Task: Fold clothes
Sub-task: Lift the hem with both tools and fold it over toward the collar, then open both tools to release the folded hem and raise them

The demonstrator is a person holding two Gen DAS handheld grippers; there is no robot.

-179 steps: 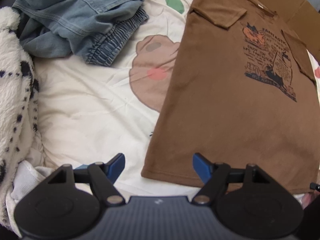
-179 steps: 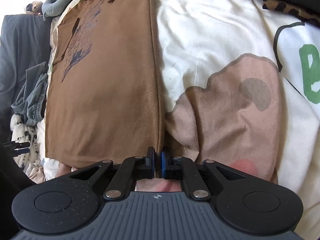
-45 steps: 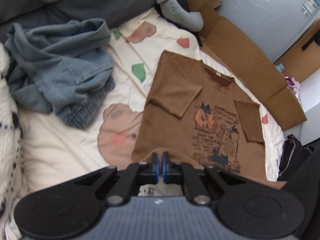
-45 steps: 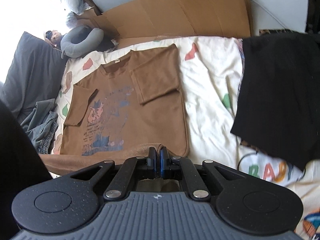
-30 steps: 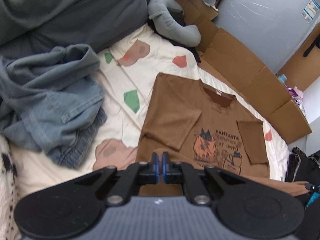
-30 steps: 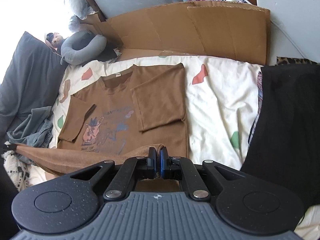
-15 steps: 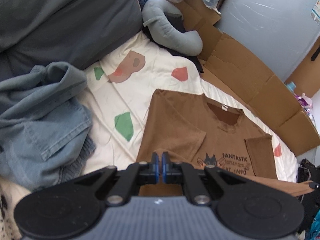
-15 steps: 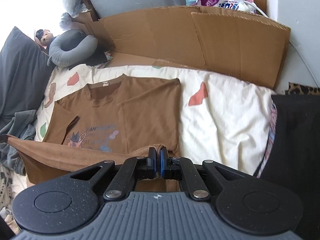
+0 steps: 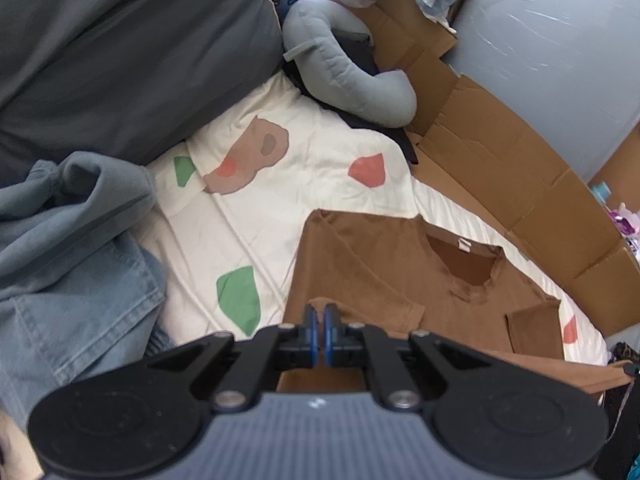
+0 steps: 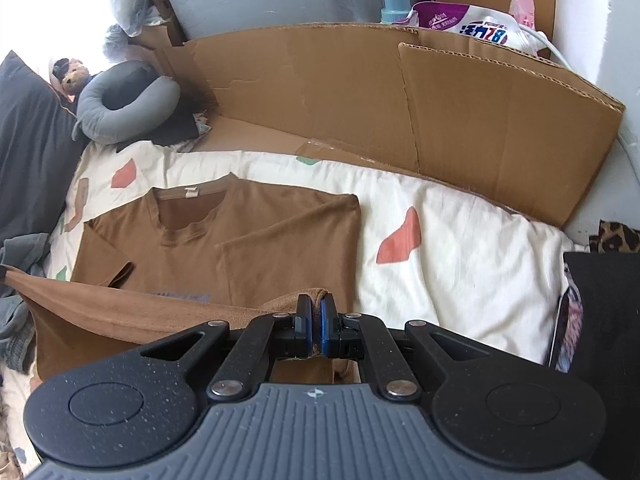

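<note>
Cardboard sheets (image 10: 400,112) line the far edge of the bed, and a cream quilt (image 10: 460,272) with coloured patches carries everything we work on. We hold the brown T-shirt (image 10: 280,240) by its hem, one corner in each tool. The left gripper (image 9: 319,334) has its jaws closed on the hem corner nearest the denim pile (image 9: 72,272); the right gripper (image 10: 316,328) is clamped on the other hem corner, with cloth visibly pinched between the blue pads.

We judge this to be the lengthwise fold, bottom half carried up over the top half. The raised hem (image 10: 120,300) stretches between our two tools and already hides most of the chest print. Next we would need to bring both corners on toward the shoulders, keep the hem taut and level, lay it down near the collar (image 10: 188,216), and only then let go. Uneven travel would skew the fold.

Both sleeves lie folded inward on the shirt's front, and the collar points at the cardboard. It sits mid-quilt, nearer the grey neck pillow (image 10: 120,100) end than the black garment (image 10: 608,320).
</note>
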